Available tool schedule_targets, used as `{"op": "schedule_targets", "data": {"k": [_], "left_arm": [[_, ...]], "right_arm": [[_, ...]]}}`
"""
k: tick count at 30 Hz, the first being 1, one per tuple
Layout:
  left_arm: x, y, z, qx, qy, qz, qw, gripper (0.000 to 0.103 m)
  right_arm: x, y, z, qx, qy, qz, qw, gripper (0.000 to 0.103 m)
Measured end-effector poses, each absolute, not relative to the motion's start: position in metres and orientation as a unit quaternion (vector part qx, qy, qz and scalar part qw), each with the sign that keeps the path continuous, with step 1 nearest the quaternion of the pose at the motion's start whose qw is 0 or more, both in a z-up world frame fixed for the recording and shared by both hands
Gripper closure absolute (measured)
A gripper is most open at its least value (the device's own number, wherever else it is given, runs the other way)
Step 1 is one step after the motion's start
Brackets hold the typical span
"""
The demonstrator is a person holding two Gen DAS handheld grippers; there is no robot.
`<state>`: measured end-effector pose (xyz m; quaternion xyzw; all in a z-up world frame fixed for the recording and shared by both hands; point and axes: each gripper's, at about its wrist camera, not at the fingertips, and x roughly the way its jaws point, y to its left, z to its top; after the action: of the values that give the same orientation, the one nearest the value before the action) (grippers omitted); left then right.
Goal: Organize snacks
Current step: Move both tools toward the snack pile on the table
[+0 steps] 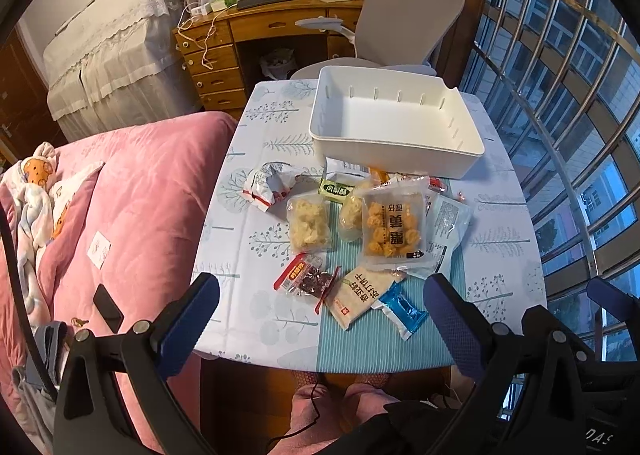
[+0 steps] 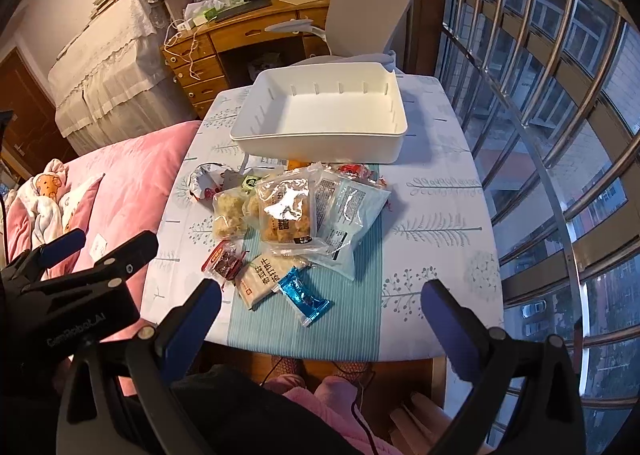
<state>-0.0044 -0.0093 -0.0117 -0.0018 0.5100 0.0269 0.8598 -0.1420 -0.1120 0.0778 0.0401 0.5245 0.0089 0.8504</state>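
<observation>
Both our grippers are hovering over the near edge of the tree-print cloth-covered table, left gripper and right gripper each with fingers wide apart, holding nothing. The pile of plastic-wrapped snack packets sits mid-table on the teal striped runner. At 12 o'clock from it, the empty white rectangular plastic bin just touches the pile's far edge.

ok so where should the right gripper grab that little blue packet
Grip the blue packet across its narrow width, near the middle. Come from above, at the table's near edge: it lies flat, nearest the open right gripper, with one end touching the cracker pack.
</observation>
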Motion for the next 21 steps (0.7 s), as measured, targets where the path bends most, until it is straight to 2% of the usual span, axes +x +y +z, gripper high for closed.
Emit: {"op": "schedule_targets", "data": {"k": [12, 21], "left_arm": [[-0.007, -0.004, -0.015, -0.041, 0.51, 0.061, 0.857, 0.002], [-0.011, 0.005, -0.026, -0.023, 0.505, 0.129, 0.853, 0.002]], "right_arm": [[-0.139, -0.124, 0.075, 0.026, 0.5, 0.059, 0.864, 0.002], [-0.134, -0.128, 0.069, -0.014, 0.463, 0.109, 0.879, 0.002]]}}
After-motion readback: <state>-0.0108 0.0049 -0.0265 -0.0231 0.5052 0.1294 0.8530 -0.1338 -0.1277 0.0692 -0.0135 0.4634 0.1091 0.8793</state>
